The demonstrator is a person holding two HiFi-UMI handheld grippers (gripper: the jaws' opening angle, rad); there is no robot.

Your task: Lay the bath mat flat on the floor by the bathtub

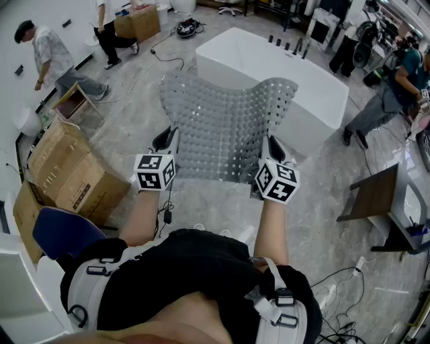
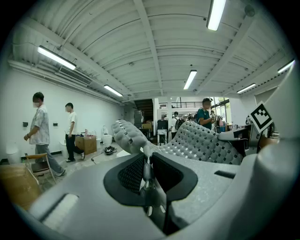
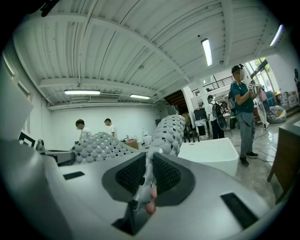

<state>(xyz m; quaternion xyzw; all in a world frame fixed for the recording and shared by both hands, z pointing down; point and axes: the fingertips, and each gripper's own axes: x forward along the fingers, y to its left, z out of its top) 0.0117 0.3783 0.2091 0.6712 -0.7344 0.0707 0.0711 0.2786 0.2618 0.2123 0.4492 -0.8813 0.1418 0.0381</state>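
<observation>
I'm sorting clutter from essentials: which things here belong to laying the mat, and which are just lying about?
Job: bath mat, bathtub, floor, left gripper, right gripper, both shut on the bath mat.
Lying about: cardboard boxes, dark side table, cables.

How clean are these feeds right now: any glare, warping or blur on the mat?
Head view: even light, sharp; the bath mat reads clearly against the bathtub, with faint sheen on the floor. Left gripper view: heavy fisheye, dark corners, a glaring ceiling light. Right gripper view: same bowing; the mat's nearest edge is out of focus.
</observation>
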